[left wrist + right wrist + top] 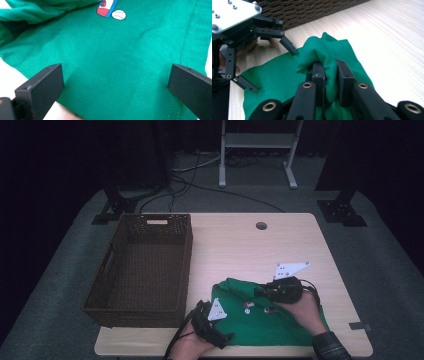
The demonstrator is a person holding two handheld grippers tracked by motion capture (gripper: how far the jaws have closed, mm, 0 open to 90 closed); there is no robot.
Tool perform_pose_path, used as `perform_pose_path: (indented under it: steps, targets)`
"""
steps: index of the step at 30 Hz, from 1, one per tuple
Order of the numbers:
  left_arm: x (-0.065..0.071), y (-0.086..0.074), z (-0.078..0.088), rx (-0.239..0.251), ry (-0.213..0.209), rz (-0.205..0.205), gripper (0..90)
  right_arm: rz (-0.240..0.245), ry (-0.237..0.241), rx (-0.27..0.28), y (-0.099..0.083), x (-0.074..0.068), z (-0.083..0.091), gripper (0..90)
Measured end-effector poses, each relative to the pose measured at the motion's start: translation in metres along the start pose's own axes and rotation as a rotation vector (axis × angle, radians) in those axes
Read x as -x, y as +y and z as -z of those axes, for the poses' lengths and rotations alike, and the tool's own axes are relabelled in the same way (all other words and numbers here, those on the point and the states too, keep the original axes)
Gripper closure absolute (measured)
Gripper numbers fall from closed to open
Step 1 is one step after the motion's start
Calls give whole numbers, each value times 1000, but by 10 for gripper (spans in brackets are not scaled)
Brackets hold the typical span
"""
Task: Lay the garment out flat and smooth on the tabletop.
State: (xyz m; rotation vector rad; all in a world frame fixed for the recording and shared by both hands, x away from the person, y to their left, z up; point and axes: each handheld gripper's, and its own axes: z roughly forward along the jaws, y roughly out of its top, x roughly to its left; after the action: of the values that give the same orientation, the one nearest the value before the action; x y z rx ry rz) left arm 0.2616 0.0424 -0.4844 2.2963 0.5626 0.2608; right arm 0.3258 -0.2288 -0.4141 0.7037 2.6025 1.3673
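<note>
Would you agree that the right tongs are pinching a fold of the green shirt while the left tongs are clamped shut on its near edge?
Not quite: the left tongs stand wide open over the green shirt, as the left gripper view shows. The right tongs do pinch a fold.

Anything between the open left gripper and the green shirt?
Nothing visible. The left gripper has its jaws spread wide right over the green shirt, bare fabric between them. The right gripper already pinches a fold of it.
</note>
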Motion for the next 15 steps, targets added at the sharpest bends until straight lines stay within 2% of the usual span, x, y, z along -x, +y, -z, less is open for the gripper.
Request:
perform_pose_path:
  steps: [15]
  targets:
    - [0, 0, 0, 0, 1, -2, 0, -20, -19, 20, 3, 11, 3, 805]
